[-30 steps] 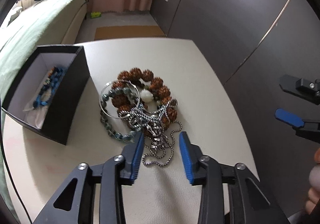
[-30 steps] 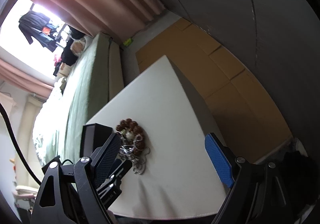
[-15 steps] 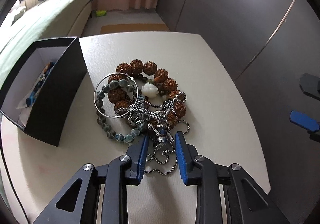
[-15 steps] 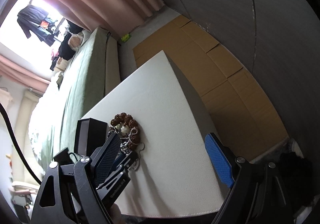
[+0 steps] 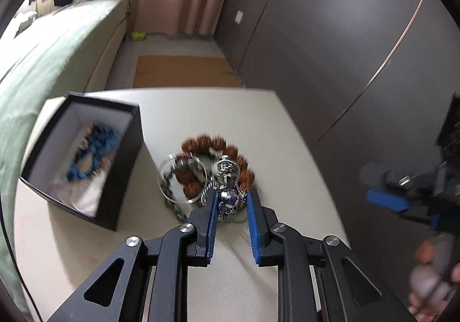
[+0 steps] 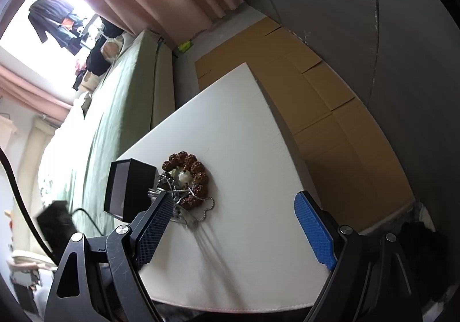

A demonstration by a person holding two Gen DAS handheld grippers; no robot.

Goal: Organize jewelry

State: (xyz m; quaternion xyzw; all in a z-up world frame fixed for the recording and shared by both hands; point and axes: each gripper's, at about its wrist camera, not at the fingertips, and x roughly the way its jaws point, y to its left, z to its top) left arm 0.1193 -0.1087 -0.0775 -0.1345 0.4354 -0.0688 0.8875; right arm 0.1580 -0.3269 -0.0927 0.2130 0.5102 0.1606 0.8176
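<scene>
A: Black, that open cardboard box (image 5: 120,175) at the left of the white padded surface (image 5: 287,126), with a blue beaded bracelet (image 5: 95,155) already lying inside it.

B: Just beside it sits the tangle: a thin silver bangle (image 5: 181,178), a dark grey bead strand (image 5: 172,198) and a ring of knobbly brown wooden beads (image 5: 227,161), all overlapping.

A: The left claw (image 5: 231,205) has just been closing, and its blue pads now clamp the silver chain necklace with its metal pendant (image 5: 228,192), part of it raised above the heap.

B: My worry is snagging. If the chain is looped through the bangle or beads, lifting could drag the whole pile, or the slim links could slip out.

A: At the far right, the right claw (image 6: 235,224) hangs with its jaws wide apart, holding nothing.
</scene>
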